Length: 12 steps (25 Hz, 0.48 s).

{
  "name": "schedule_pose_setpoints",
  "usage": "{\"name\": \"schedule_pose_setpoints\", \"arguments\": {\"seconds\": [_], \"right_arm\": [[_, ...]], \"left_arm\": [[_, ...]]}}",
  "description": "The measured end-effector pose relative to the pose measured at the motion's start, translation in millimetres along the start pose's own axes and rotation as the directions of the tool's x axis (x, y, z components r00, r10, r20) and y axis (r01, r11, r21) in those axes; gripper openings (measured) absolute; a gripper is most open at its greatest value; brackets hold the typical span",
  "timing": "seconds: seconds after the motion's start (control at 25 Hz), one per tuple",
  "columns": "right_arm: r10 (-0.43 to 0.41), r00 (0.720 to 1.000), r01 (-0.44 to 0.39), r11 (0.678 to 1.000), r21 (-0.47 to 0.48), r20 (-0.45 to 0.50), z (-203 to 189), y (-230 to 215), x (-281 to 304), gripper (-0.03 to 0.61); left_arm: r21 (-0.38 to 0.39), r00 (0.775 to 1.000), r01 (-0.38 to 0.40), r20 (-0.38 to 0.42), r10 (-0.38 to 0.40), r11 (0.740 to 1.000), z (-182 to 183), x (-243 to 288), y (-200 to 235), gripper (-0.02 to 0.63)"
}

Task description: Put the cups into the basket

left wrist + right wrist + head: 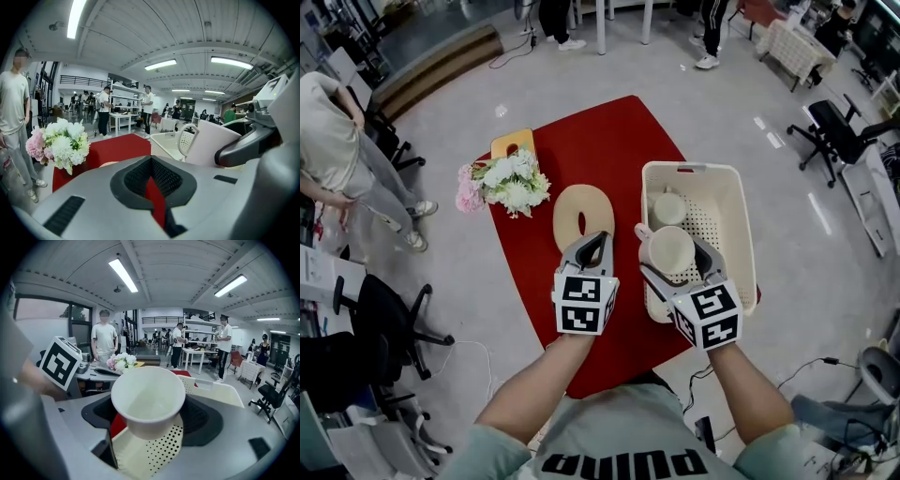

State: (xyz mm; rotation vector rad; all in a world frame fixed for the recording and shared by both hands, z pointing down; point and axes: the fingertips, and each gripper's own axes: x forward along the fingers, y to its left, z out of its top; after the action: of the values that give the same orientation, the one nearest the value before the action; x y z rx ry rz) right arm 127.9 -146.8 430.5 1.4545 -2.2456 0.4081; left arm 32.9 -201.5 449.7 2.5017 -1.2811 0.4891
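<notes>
1. Head view: a white cup (668,246) is clamped by the right gripper (673,257), whose jaws are closed against its sides. The cup is held over the near half of the cream perforated basket (741,202). A second cup (667,208) is seen inside the basket, nearer its far end. The left gripper (599,236) is held over the red table cover (609,150), just at the near edge of a beige ring-shaped object (584,214). A bunch of flowers (508,183) is laid at the cover's left edge, beside a yellow board (513,142).
2. Left gripper view: the tips of the left gripper (151,161) are brought together with nothing held. Only a strip of red cover is seen through the slit behind them. To the right, the white cup (211,143) is shown clasped in a dark finger of the right gripper (243,145), in front of the basket (164,140).
3. Right gripper view: the white cup (147,401) is seen mouth-on and empty, wedged between both jaws of the right gripper (151,419). The perforated basket (154,451) is seen directly beneath it.
</notes>
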Motion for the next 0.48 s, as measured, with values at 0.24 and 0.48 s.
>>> {"name": "schedule_pose_setpoints", "arguments": {"seconds": [0.24,0.48], "right_arm": [[0.05,0.999,-0.05,0.997,-0.055,-0.014,-12.3,-29.3,-9.4,0.396],[0.147,0.988,-0.153,0.979,-0.137,-0.05,-29.1,-46.8,-7.4,0.396]], "left_arm": [[0.017,1.0,0.003,-0.014,-0.003,1.0,1.7,11.9,-18.0,0.003],[0.017,0.999,-0.02,-0.037,0.021,1.0,-4.2,22.9,-23.1,0.003]]}}
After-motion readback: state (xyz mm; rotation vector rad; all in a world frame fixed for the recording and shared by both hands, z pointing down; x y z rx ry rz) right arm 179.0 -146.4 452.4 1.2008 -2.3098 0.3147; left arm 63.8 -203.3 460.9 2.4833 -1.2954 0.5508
